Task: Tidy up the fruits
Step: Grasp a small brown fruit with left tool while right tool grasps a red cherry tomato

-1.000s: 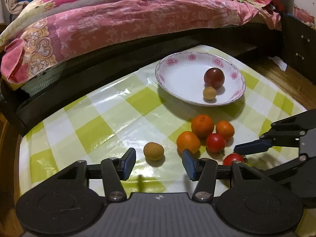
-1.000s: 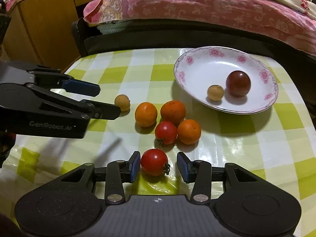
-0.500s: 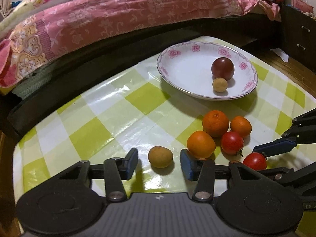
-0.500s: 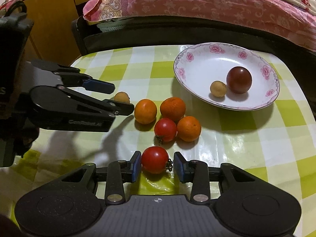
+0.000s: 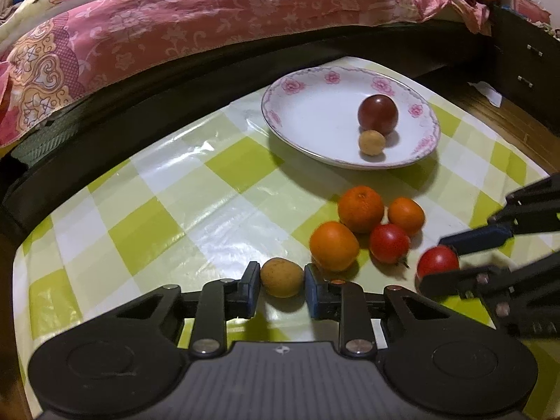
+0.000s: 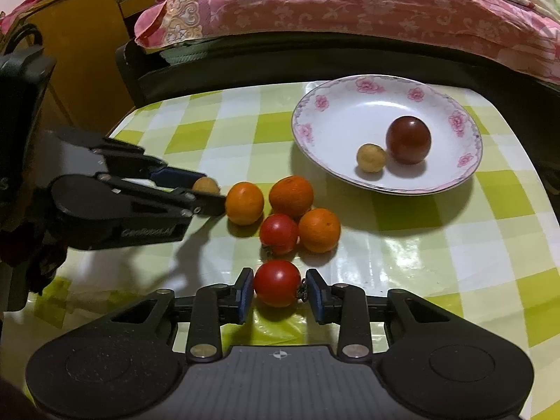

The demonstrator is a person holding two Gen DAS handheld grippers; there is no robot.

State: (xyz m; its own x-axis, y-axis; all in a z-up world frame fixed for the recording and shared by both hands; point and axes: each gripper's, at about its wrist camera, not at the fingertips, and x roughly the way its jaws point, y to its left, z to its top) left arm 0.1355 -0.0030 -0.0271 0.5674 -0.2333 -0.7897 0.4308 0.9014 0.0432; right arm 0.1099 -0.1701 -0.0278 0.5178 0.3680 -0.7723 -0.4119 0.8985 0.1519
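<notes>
- Left gripper (image 5: 282, 292): its jaws have come together on the small tan fruit (image 5: 282, 277), both blue pads against its sides. The fruit sits on the checked tablecloth (image 5: 147, 224), at about 9 o'clock from the loose cluster of fruit.
- First orange (image 5: 334, 245): just beside that gripper's right pad, at about 1 o'clock from the tan fruit; not yet gathered.
- Second orange (image 5: 361, 209), third orange (image 5: 406, 216) and the loose tomato (image 5: 389, 243) are packed together on the cloth, touching or nearly so; all three are left to do.
- Right gripper (image 6: 279, 292): its jaws are closing on the red tomato (image 6: 277, 282), which sits between them at about 6 o'clock from the cluster. The left pad looks pressed to it; at the right pad the stem side meets the pad, so I judge it gripped or nearly so.
- Plate (image 5: 301, 105): at about 12 o'clock from the cluster, well apart from both grippers. It already holds a dark red tomato (image 5: 378, 114) and a second small tan fruit (image 5: 372, 142), touching each other.
- Progress, as I judge it: two pieces are on the plate, two are being picked up, and four wait on the cloth, so roughly a quarter done, assuming the plate is where the fruit goes.
</notes>
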